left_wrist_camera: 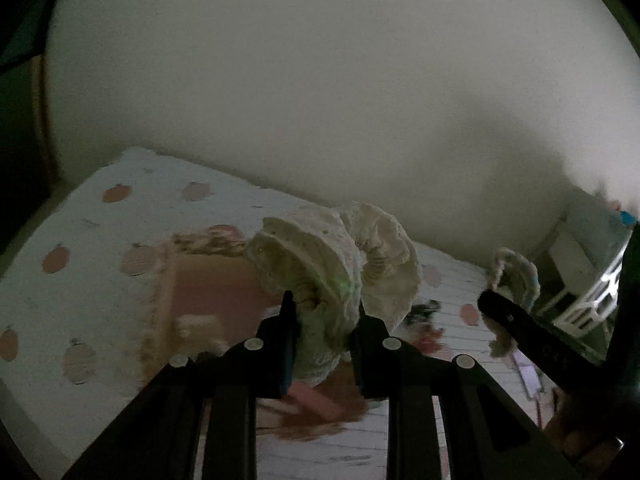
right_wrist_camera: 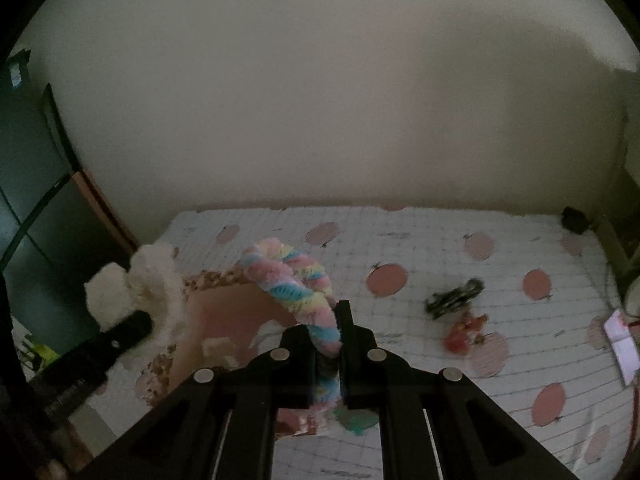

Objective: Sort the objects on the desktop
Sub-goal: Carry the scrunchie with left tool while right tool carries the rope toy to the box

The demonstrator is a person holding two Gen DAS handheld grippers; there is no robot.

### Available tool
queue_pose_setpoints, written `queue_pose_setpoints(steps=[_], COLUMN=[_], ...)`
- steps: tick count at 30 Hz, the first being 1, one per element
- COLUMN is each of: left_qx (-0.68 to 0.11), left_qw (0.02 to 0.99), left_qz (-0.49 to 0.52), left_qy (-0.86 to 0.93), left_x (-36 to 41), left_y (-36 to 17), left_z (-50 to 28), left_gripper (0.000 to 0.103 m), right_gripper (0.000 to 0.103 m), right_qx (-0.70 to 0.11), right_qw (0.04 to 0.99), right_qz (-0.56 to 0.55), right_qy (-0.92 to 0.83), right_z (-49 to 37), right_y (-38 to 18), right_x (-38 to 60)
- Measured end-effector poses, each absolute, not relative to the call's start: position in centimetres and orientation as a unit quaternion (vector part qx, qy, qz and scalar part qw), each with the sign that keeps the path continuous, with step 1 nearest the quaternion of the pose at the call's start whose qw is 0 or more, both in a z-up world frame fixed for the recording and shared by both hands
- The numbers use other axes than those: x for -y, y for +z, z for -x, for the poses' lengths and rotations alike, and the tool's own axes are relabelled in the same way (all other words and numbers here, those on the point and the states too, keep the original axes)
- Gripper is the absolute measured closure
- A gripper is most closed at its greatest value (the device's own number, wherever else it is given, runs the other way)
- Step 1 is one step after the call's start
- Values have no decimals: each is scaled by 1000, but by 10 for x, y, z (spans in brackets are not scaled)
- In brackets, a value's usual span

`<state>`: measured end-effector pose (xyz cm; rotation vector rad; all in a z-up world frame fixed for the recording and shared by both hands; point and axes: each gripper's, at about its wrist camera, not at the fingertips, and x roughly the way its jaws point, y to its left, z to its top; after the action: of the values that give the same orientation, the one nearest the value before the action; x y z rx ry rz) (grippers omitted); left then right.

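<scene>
My left gripper (left_wrist_camera: pixel 325 312) is shut on a cream lace scrunchie (left_wrist_camera: pixel 336 256), lifted above the table. My right gripper (right_wrist_camera: pixel 334 320) is shut on a fluffy pastel rainbow scrunchie (right_wrist_camera: pixel 292 276), also held in the air. Each gripper shows in the other's view: the right one (left_wrist_camera: pixel 516 320) at the right with its scrunchie (left_wrist_camera: pixel 514 272), the left one (right_wrist_camera: pixel 120 332) at the left with the cream scrunchie (right_wrist_camera: pixel 136 284). Below both lies a pink open box (left_wrist_camera: pixel 216 284) with a patterned rim (right_wrist_camera: pixel 208 280), on a white dotted tablecloth (right_wrist_camera: pixel 440 280).
A dark hair clip (right_wrist_camera: pixel 454 298) and a small red item (right_wrist_camera: pixel 466 332) lie right of the box. A pink-white card (right_wrist_camera: pixel 622 344) sits near the table's right edge. A white basket (left_wrist_camera: pixel 588 304) stands at the far right. A plain wall rises behind the table.
</scene>
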<state>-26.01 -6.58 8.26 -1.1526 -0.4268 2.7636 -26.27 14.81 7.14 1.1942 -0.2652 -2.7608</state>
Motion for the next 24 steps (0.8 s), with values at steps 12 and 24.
queue_pose_setpoints(steps=[12, 24], left_qx=[159, 156], left_qw=[-16, -49], left_qz=[408, 438], left_qy=[899, 884], left_x=[134, 147], left_y=[65, 43], left_z=[244, 252], left_gripper=[79, 78], right_gripper=[94, 94], right_qx=[82, 40], right_qw=[111, 180], right_qz=[-418, -444], right_qy=[-898, -877], right_z=[266, 261], right_y=[43, 26], right_x=[-109, -66])
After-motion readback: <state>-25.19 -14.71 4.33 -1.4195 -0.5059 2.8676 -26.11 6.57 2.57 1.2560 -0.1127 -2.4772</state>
